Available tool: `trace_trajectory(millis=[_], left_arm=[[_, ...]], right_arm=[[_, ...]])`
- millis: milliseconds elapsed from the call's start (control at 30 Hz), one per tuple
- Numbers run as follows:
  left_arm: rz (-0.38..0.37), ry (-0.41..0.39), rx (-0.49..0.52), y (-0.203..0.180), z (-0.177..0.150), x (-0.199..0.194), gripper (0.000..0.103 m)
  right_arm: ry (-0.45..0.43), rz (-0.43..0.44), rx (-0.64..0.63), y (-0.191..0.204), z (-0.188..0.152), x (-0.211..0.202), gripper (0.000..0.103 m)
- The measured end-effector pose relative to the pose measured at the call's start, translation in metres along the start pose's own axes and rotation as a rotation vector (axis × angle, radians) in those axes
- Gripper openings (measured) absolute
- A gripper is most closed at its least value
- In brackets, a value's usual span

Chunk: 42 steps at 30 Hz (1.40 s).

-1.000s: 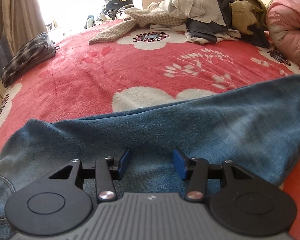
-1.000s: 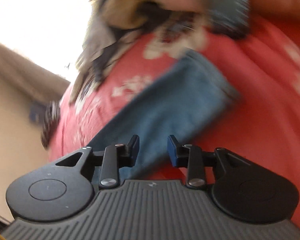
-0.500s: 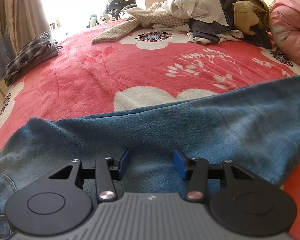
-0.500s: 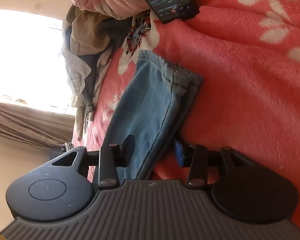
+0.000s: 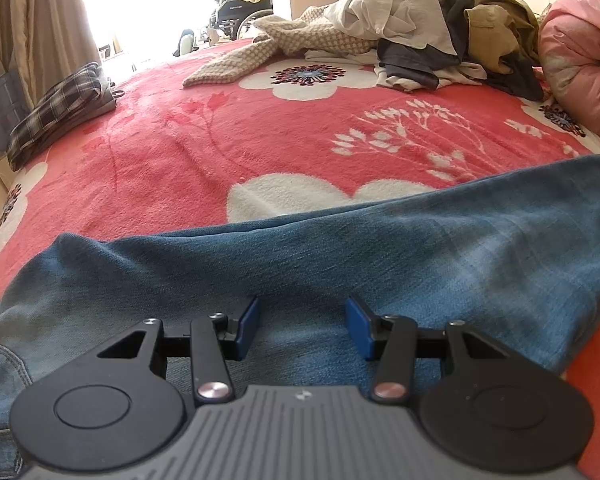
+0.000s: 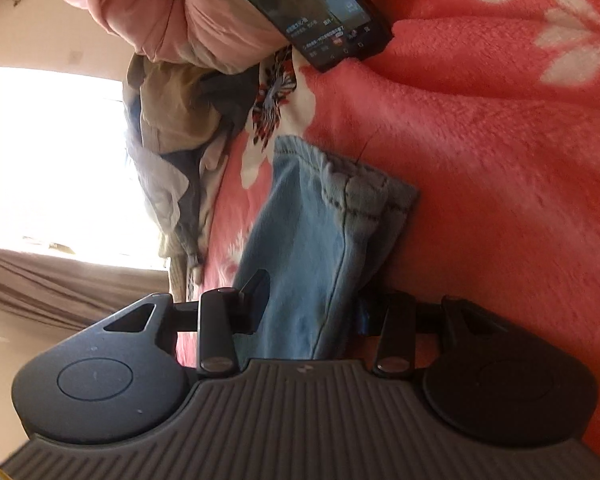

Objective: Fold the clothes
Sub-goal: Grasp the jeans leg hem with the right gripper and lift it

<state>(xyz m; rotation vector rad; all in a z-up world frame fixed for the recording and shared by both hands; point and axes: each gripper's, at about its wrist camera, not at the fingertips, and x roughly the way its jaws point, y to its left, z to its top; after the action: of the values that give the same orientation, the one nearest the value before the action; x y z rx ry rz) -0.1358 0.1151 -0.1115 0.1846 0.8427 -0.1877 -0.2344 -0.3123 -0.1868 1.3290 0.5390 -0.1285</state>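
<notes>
Left wrist view: we are seeing the left gripper (image 5: 302,326) hovering half-open over jeans (image 5: 340,264) lying across the red blanket (image 5: 220,140); the right gripper (image 6: 312,304), jaws just widening, is straddling their hem.

Jeans (image 5: 340,264) are laid across the blanket (image 5: 220,152) at the near edge, w/ the leg running off to the right. The left gripper (image 5: 302,328) is held just above the denim, approx. mid-leg. A clothes pile (image 5: 420,40) is heaped at the far side; a folded plaid garment (image 5: 56,112) is set far left. A quilt (image 5: 580,64) is bunched at far right. In the right wrist view, the jeans' hem end is straddled by the right gripper (image 6: 312,308), w/ a phone (image 6: 320,4) lying beyond, beside the quilt.
</notes>
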Motion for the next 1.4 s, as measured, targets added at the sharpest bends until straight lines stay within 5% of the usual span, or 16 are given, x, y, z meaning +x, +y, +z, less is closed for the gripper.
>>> trace_trajectory(millis=[200,500,867,967,1133,1267,1400], left_arm=[[0.001,-0.003,-0.004,0.000,0.000,0.000,0.050],[0.004,-0.004,-0.009,-0.001,0.000,0.001,0.050],[0.005,-0.007,-0.011,-0.001,-0.001,0.001,0.050],[0.006,-0.007,-0.011,-0.001,0.000,0.001,0.050],[0.007,-0.007,-0.011,-0.002,0.000,0.001,0.050],[0.008,-0.008,-0.015,-0.002,0.001,0.001,0.050],[0.007,-0.011,-0.013,-0.002,0.000,0.002,0.050]], right_arm=[[-0.028,0.009,-0.014,0.002,0.003,0.005,0.037],[-0.036,0.020,0.023,-0.008,0.006,0.009,0.014],[-0.001,-0.012,0.047,-0.004,0.010,0.012,0.016],[0.013,-0.024,0.030,0.002,0.010,0.012,0.021],[0.027,-0.005,-0.064,0.019,0.007,0.015,0.064],[0.021,-0.028,-0.139,0.030,0.002,0.019,0.070],[0.020,-0.050,-0.184,0.033,0.000,0.019,0.063]])
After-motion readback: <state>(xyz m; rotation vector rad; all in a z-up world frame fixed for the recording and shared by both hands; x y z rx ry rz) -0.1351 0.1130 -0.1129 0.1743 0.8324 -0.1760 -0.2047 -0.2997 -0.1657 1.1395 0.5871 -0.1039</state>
